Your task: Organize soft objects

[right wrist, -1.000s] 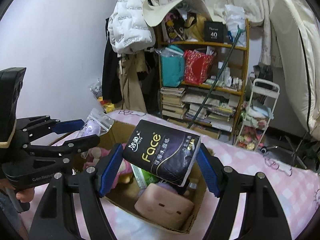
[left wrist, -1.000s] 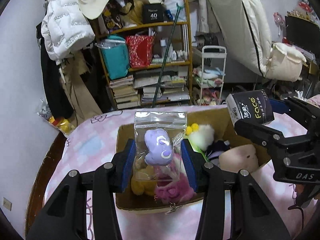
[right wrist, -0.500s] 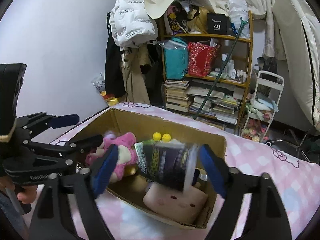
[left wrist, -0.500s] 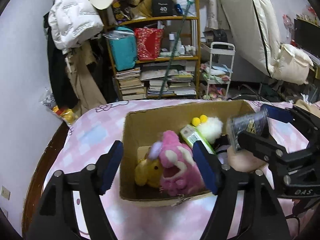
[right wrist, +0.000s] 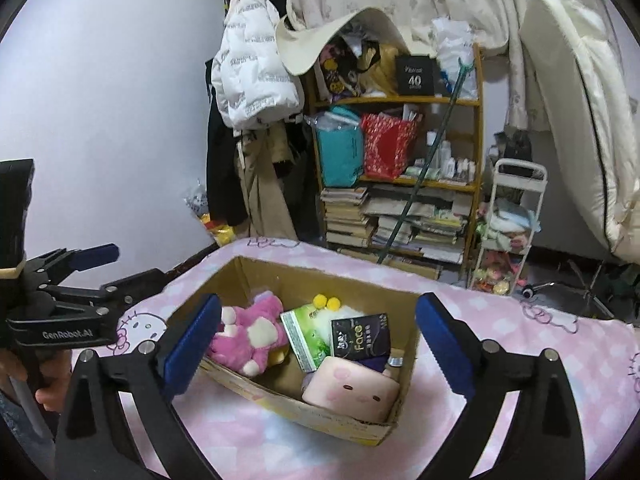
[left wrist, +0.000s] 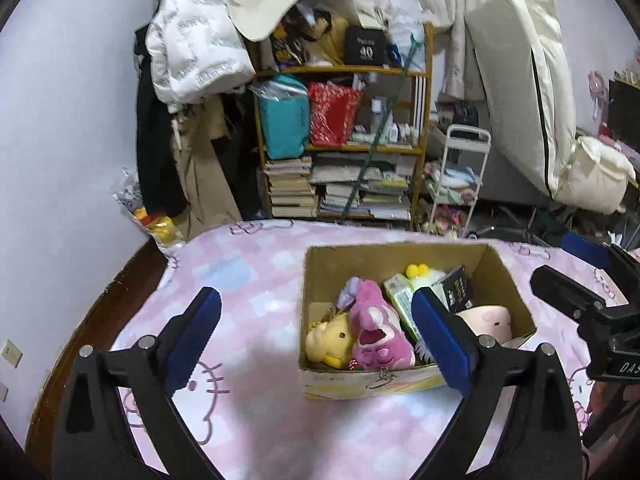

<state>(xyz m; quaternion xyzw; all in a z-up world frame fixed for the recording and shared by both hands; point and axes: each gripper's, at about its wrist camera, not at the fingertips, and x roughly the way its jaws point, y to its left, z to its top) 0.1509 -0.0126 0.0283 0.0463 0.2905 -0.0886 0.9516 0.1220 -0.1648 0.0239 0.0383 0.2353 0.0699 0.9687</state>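
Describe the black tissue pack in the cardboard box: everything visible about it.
The black soft-plastic tissue pack bears "Face" in pale lettering with smaller print beside it. It stands tilted inside the open brown cardboard box, near the box's right wall. The green-and-white tissue pack sits against its left side, and the pink square cushion with a face lies in front, covering its lower edge. From the left wrist view only its top corner shows. Neither gripper touches it.

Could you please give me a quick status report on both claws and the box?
Left claw open, empty. Right claw open, empty. Tissue pack and pink plush in cardboard box. Nothing in the way.
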